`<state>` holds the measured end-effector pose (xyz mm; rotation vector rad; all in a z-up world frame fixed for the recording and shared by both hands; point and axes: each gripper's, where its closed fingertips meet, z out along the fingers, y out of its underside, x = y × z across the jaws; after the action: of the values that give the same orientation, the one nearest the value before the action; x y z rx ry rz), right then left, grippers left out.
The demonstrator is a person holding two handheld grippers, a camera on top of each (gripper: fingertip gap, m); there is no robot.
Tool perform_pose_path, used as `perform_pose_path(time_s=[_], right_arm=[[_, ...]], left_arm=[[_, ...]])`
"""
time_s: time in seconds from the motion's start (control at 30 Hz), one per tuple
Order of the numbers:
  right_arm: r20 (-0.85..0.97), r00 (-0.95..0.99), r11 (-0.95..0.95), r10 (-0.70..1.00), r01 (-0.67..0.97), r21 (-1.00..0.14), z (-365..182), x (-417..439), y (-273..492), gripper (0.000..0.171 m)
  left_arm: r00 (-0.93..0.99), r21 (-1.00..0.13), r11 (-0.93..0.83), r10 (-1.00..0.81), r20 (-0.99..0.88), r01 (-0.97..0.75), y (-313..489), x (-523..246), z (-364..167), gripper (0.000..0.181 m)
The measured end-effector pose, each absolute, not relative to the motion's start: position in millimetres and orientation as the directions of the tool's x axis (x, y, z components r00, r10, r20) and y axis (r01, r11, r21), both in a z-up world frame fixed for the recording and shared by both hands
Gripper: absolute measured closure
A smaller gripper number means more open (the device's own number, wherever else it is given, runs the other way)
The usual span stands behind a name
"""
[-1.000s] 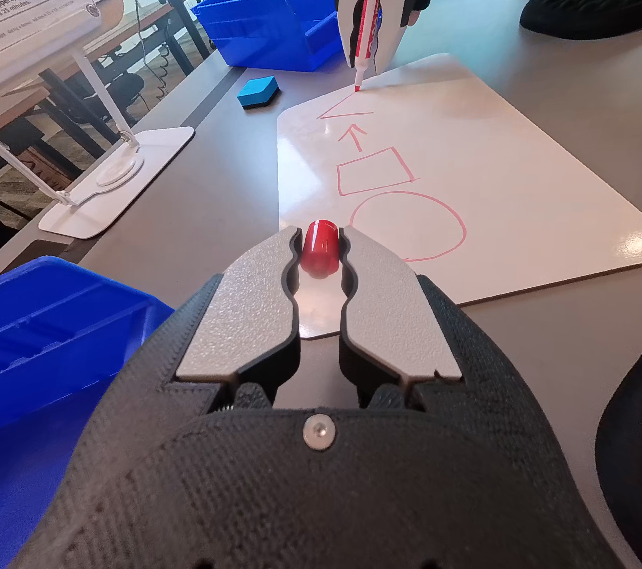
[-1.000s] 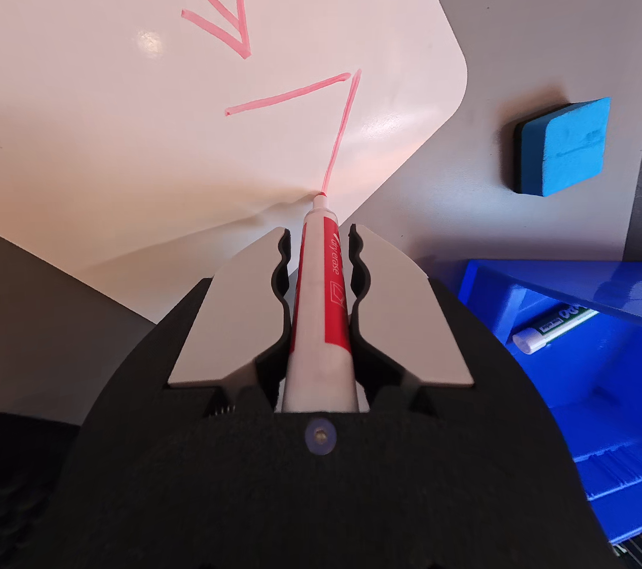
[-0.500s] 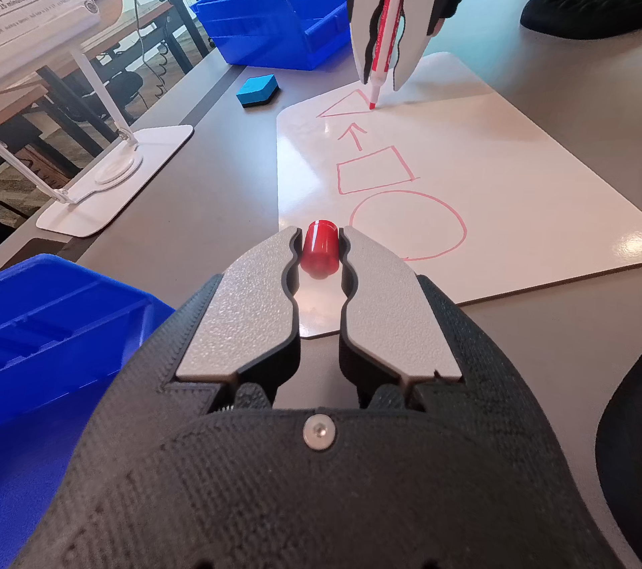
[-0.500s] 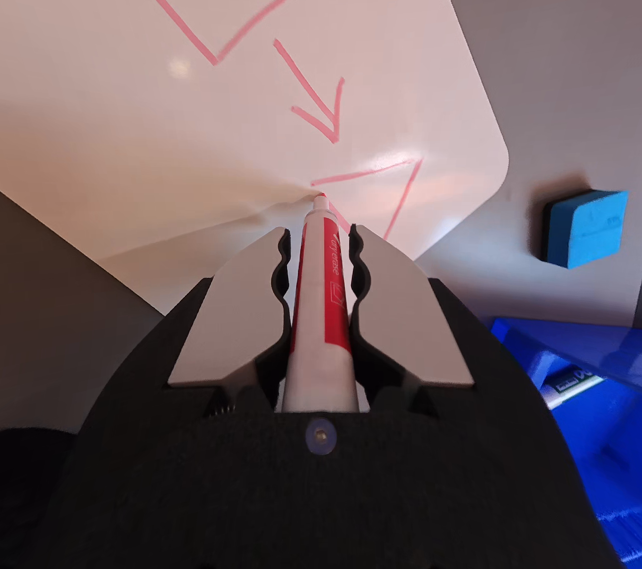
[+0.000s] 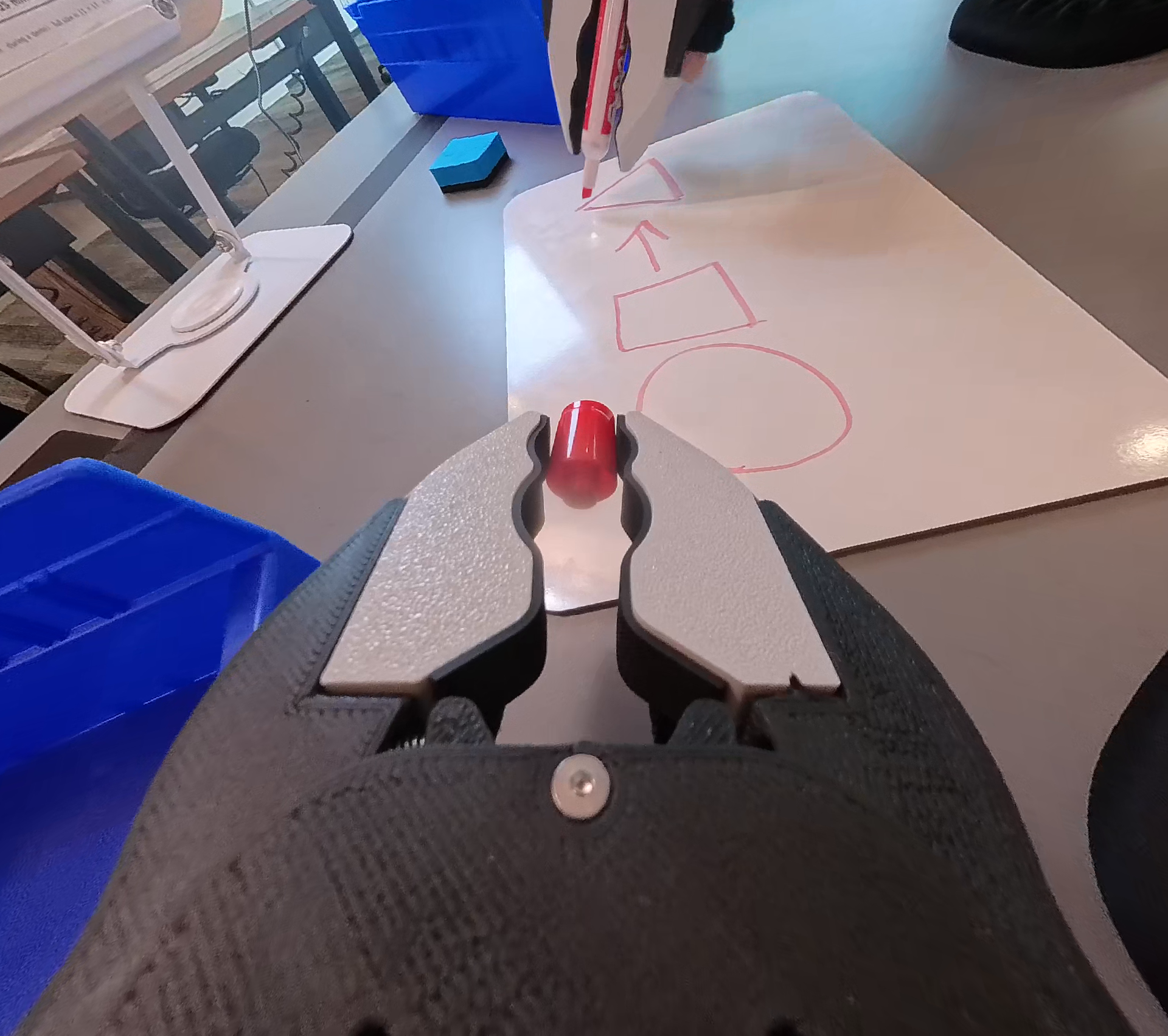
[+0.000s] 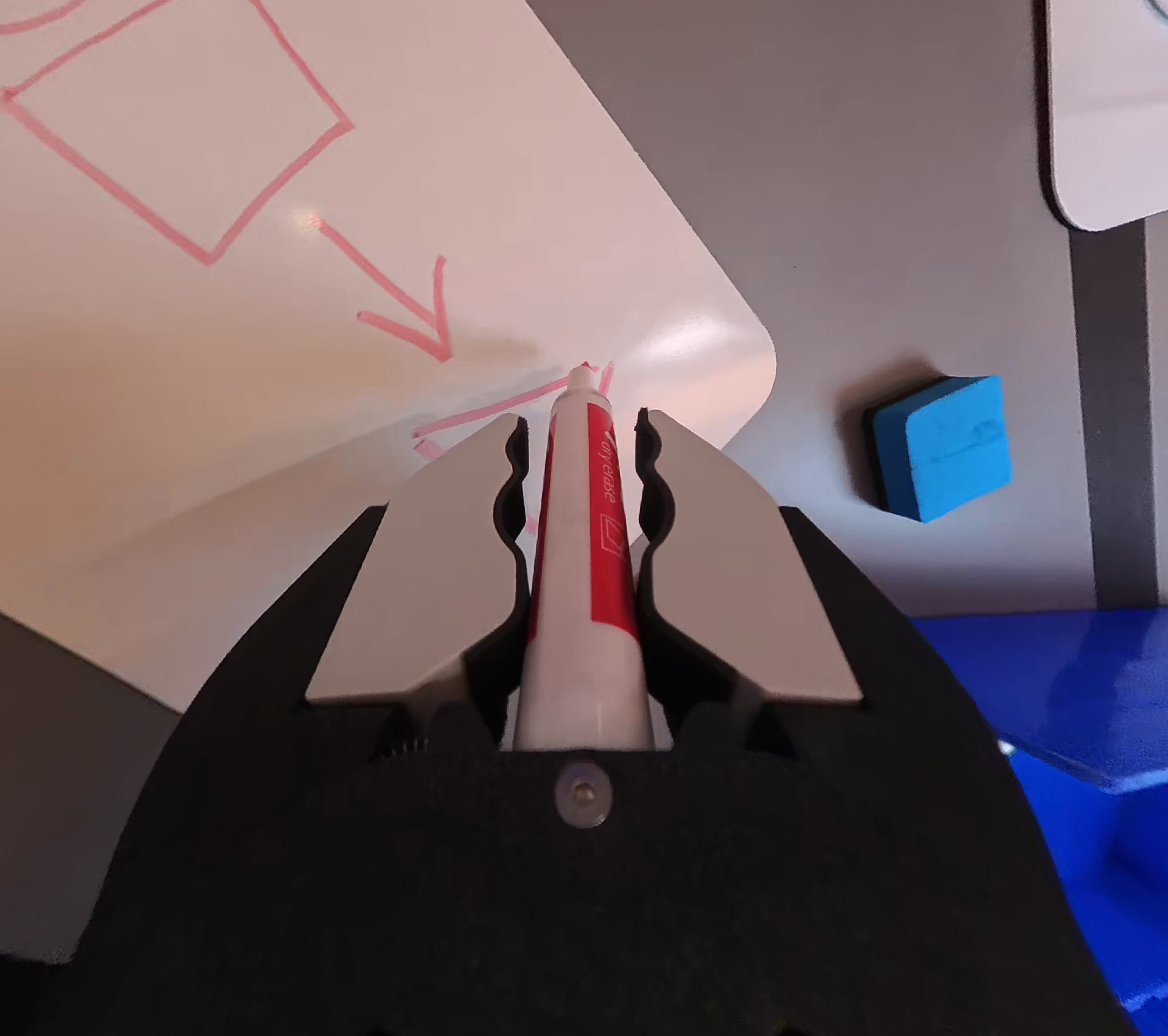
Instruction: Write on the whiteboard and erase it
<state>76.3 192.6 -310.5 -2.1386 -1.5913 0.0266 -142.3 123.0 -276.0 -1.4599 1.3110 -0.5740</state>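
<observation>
Pinching a small red plastic marker cap (image 5: 581, 452) between its grey fingertips, the left gripper (image 5: 581, 437) hangs over the near left corner of the flat white whiteboard (image 5: 916, 348), which lies on the grey table (image 5: 392, 348). In the left wrist view the board carries a red circle (image 5: 744, 407) nearest, then a square (image 5: 682, 307), a small arrow (image 5: 643, 242) and a triangle (image 5: 635, 187) toward the far edge. At that far left corner the right gripper (image 5: 597, 155) points down, with the tip of the red-and-white dry-erase marker (image 5: 603, 64) at the triangle's left point. Bare board stretches wide to the right of the drawings. A blue foam eraser with a black base (image 5: 469, 162) sits on the table just beyond the board's far left corner, a blue plastic bin (image 5: 455, 32) behind it; a white flat stand base (image 5: 208, 323) lies well left.

In the right wrist view, the right gripper (image 6: 583, 421) is clamped on the marker (image 6: 584, 550), whose tip is near the board's rounded corner (image 6: 755, 367). Open grey table separates that corner from the eraser (image 6: 942, 446).
</observation>
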Motion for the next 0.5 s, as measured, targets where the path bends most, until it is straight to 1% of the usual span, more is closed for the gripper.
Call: perform_pose_path(time_s=[0.5], right_arm=[[0.243, 0.336, -0.242, 0.91, 0.906, -0.347, -320.9, 79.6, 203.6, 0.138]], left_arm=[[0.283, -0.896, 0.144, -0.917, -0.28, -0.42, 123.6, -143.0, -275.9, 0.161]])
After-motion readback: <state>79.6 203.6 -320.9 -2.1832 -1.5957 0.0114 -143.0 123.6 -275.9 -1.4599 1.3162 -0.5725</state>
